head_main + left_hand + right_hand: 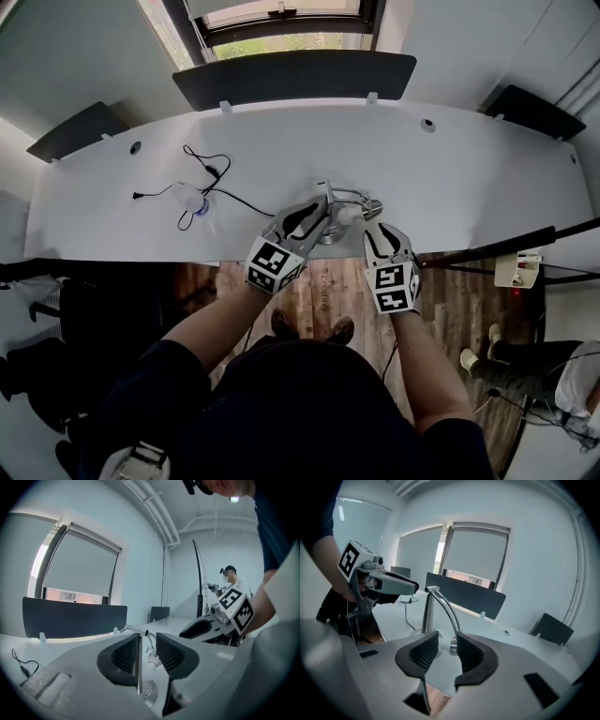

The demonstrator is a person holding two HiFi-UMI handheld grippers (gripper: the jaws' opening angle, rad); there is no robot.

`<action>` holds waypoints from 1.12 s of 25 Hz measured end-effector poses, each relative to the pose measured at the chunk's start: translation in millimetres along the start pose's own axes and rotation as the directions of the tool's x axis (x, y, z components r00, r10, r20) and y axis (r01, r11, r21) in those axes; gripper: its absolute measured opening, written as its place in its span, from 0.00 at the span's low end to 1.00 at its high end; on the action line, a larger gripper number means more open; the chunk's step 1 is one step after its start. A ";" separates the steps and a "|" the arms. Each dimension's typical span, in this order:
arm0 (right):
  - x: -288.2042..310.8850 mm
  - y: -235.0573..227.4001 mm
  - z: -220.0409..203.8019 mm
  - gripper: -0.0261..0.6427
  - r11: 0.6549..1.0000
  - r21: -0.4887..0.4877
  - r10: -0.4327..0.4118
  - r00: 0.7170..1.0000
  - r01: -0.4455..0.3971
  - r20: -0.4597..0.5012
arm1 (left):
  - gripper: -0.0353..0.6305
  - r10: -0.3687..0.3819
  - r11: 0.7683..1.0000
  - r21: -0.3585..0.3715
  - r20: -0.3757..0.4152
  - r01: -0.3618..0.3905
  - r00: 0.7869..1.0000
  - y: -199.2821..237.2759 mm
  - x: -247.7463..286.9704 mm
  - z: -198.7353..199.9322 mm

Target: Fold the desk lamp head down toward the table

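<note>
A silver desk lamp (336, 204) stands near the front edge of the white desk (469, 178). In the right gripper view its upright pole (426, 613) rises to a curved neck (447, 609) that bends over, and the head (453, 645) hangs down toward the desk. My right gripper (446, 654) is open, with the head just beyond the gap and the pads not touching it. My left gripper (146, 652) is open too; the pole (137, 667) and round base (151, 694) show through its gap. In the head view the left gripper (322, 214) and right gripper (369, 227) flank the lamp.
A black cable with a white adapter (191, 197) lies on the desk left of the lamp. A dark divider panel (295, 77) runs along the back edge. Wooden floor lies below the desk's front edge, and a person (572, 380) sits at the lower right.
</note>
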State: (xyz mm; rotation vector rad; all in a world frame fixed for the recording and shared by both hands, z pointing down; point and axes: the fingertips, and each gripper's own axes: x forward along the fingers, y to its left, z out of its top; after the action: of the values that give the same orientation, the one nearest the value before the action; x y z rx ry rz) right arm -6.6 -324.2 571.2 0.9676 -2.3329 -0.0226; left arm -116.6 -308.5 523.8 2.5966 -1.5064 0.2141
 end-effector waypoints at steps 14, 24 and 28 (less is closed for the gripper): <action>-138.3 60.9 71.5 0.06 0.944 0.245 0.139 0.941 -0.220 0.310 | 0.06 -0.209 0.971 -0.071 0.210 0.228 0.955 -123.9 -99.2 104.3; -179.8 70.1 75.0 0.06 0.921 0.271 0.151 0.897 -0.281 0.415 | 0.06 -0.296 0.953 -0.002 0.228 0.304 0.928 -164.9 -113.6 108.1; -183.6 71.7 76.0 0.06 0.919 0.269 0.156 0.893 -0.287 0.421 | 0.06 -0.293 0.953 -0.013 0.222 0.303 0.930 -165.9 -116.3 107.5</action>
State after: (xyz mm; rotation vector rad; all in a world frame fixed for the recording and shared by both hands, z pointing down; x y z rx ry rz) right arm 7.6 -168.4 429.3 0.8999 -2.8780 0.2989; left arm -23.4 -147.8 389.4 2.8396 -1.1289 -0.1417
